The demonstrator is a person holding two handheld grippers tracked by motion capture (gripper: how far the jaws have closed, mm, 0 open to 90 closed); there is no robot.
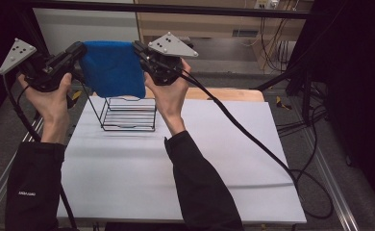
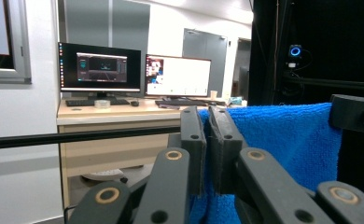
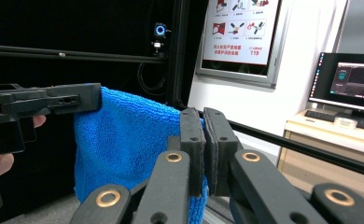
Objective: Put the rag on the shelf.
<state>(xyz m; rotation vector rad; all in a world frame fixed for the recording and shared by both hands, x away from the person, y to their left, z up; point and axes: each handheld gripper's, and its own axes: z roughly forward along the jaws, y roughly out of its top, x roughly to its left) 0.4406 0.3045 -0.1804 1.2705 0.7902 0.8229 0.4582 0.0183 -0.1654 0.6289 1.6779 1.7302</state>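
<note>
A blue towel [image 1: 112, 67] hangs stretched between my two grippers, high above the table. My left gripper [image 1: 78, 49] is shut on its left top corner, and my right gripper [image 1: 138, 48] is shut on its right top corner. In the left gripper view the jaws pinch the blue towel [image 2: 283, 140] at the gripper [image 2: 207, 122], with the other gripper's jaw at the far edge. In the right gripper view the blue towel [image 3: 124, 144] spreads left from my gripper [image 3: 203, 126]. Below the towel a black wire rack [image 1: 128, 114] stands on the white table [image 1: 185, 159].
Cables [image 1: 253, 139] trail from the right gripper across the table to the floor at the right. A wooden board [image 1: 233, 94] lies at the table's far edge. Dark frame posts stand at the right. A desk with monitors [image 2: 138, 70] lies beyond.
</note>
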